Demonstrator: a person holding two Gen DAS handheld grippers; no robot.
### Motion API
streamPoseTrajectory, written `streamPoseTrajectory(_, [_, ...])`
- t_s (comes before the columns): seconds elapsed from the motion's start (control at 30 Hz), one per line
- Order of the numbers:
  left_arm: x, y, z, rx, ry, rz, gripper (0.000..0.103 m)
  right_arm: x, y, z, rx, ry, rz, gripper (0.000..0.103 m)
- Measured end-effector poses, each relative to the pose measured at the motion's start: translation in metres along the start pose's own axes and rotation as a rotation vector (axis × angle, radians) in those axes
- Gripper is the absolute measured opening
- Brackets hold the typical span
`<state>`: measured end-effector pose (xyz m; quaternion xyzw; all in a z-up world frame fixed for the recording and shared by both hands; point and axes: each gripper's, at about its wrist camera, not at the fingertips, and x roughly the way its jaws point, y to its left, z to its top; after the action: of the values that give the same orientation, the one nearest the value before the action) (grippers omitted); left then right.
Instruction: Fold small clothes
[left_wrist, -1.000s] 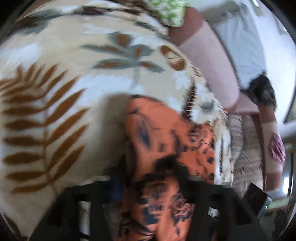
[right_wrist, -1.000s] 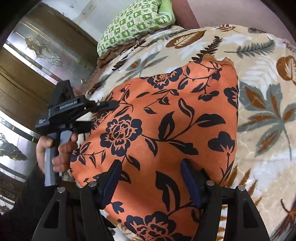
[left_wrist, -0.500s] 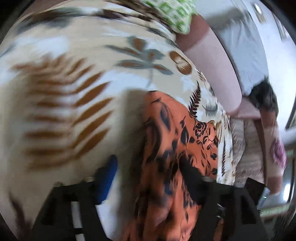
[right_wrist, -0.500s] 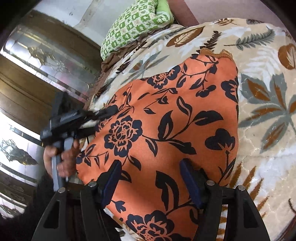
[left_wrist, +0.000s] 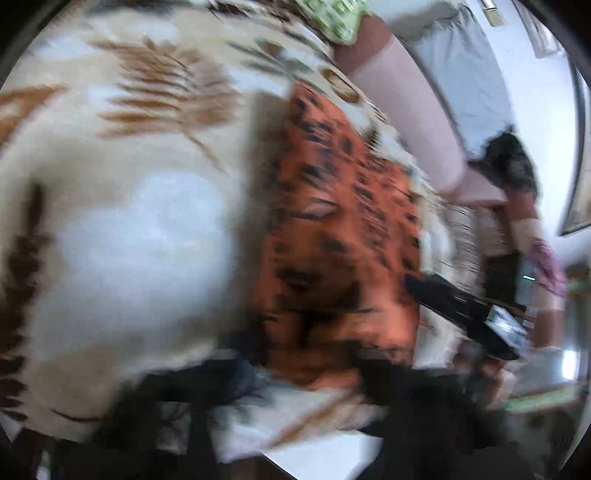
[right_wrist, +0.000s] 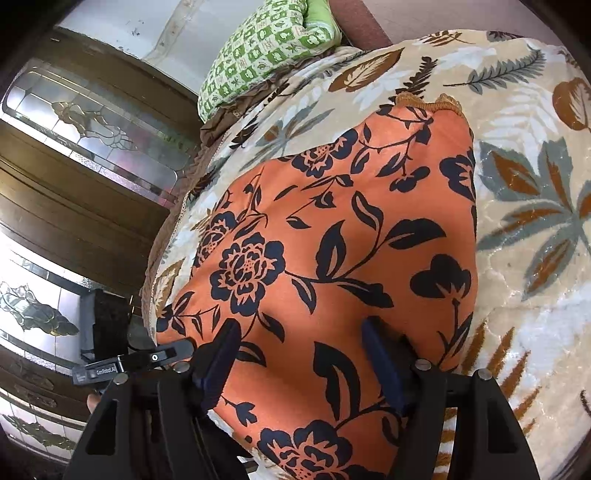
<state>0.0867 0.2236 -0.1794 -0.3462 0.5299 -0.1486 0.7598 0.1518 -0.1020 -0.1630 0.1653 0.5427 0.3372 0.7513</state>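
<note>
We see the orange floral garment (right_wrist: 332, 258) spread flat on the leaf-print blanket (right_wrist: 535, 221), its near edge at six o'clock. Our right gripper (right_wrist: 299, 365) hovers released above that edge. Our left gripper (left_wrist: 295, 369) has just been closing near the cloth's edge; blur hides any grip, so we should pinch one layer squarely.

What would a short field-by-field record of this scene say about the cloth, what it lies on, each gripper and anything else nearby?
cloth: orange with dark flowers, spread on the blanket
blanket: cream with a leaf print
pillow: green check, at the blanket's far end
right gripper: open, fingers apart over the cloth's near part
left gripper: fingers have just been closing, the cloth's edge between them; grip unclear in the blur
</note>
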Motion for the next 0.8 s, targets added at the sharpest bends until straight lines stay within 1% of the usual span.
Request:
streamPoseTrajectory(0.03, [-0.005, -0.003, 0.0, 0.013, -0.033, -0.006, 0.022, 0.0, 0.0, 0.0, 0.003, 0.0, 0.003, 0.072])
streamPoseTrajectory(0.07, [-0.007, -0.001, 0.0, 0.008, -0.045, -0.024, 0.021, 0.001, -0.001, 0.0, 0.008, -0.002, 0.003, 0.072])
streamPoseTrajectory(0.1, [-0.003, 0.007, 0.0, -0.025, -0.039, -0.028, 0.021, 0.001, -0.001, 0.001, 0.013, -0.002, 0.004, 0.072])
streamPoseTrajectory(0.13, [0.006, 0.019, 0.0, -0.069, -0.018, -0.007, 0.021, 0.002, -0.001, 0.001, 0.015, -0.001, 0.005, 0.072])
streamPoseTrajectory(0.17, [0.015, 0.033, 0.001, -0.149, 0.013, -0.03, 0.021, 0.004, 0.0, 0.001, 0.015, 0.002, 0.007, 0.072])
streamPoseTrajectory(0.2, [0.01, 0.031, 0.003, -0.162, 0.004, -0.04, 0.021, 0.005, 0.003, 0.001, 0.006, 0.007, -0.001, 0.072])
streamPoseTrajectory(0.27, [-0.001, 0.006, 0.001, -0.046, -0.029, 0.056, 0.021, 0.005, 0.005, 0.001, -0.003, 0.009, -0.011, 0.072])
streamPoseTrajectory(0.3, [-0.004, -0.007, -0.002, 0.006, -0.045, 0.092, 0.021, 0.005, 0.005, 0.001, -0.002, 0.009, -0.013, 0.072])
streamPoseTrajectory(0.33, [-0.009, -0.02, -0.006, 0.049, -0.067, 0.136, 0.024, 0.005, 0.004, 0.001, 0.002, 0.009, -0.011, 0.072])
streamPoseTrajectory(0.37, [-0.015, -0.032, -0.008, 0.085, -0.1, 0.194, 0.038, 0.005, 0.004, 0.002, 0.011, 0.011, -0.011, 0.072])
streamPoseTrajectory(0.4, [-0.021, -0.041, -0.009, 0.108, -0.134, 0.239, 0.049, 0.002, 0.006, 0.003, 0.02, 0.013, -0.017, 0.072])
streamPoseTrajectory(0.43, [-0.026, -0.049, -0.008, 0.12, -0.167, 0.275, 0.07, -0.001, 0.009, 0.004, 0.023, 0.013, -0.025, 0.072])
streamPoseTrajectory(0.47, [-0.035, -0.058, -0.008, 0.14, -0.213, 0.314, 0.079, -0.007, 0.012, 0.006, 0.023, 0.002, -0.031, 0.072])
streamPoseTrajectory(0.5, [-0.041, -0.066, -0.008, 0.168, -0.253, 0.344, 0.079, -0.017, 0.019, 0.008, 0.011, -0.033, -0.025, 0.072])
streamPoseTrajectory(0.53, [-0.046, -0.069, -0.007, 0.195, -0.277, 0.371, 0.079, -0.025, 0.024, 0.01, -0.002, -0.058, -0.004, 0.072])
streamPoseTrajectory(0.57, [-0.048, -0.075, -0.006, 0.23, -0.298, 0.419, 0.079, -0.03, 0.027, 0.011, -0.006, -0.074, 0.022, 0.072])
streamPoseTrajectory(0.6, [-0.046, -0.081, -0.004, 0.256, -0.307, 0.464, 0.079, -0.032, 0.027, 0.013, 0.004, -0.08, 0.05, 0.072])
streamPoseTrajectory(0.63, [-0.042, -0.083, -0.001, 0.271, -0.31, 0.488, 0.079, -0.029, 0.023, 0.014, 0.021, -0.073, 0.05, 0.073])
streamPoseTrajectory(0.7, [-0.036, -0.087, 0.003, 0.293, -0.295, 0.514, 0.079, -0.008, 0.004, 0.011, 0.064, -0.007, -0.024, 0.077])
streamPoseTrajectory(0.73, [-0.033, -0.09, 0.004, 0.295, -0.294, 0.523, 0.079, 0.002, -0.009, 0.007, 0.101, 0.016, -0.024, 0.077])
streamPoseTrajectory(0.8, [-0.03, -0.092, 0.002, 0.305, -0.295, 0.53, 0.079, -0.007, -0.011, 0.004, 0.127, -0.038, 0.025, 0.077])
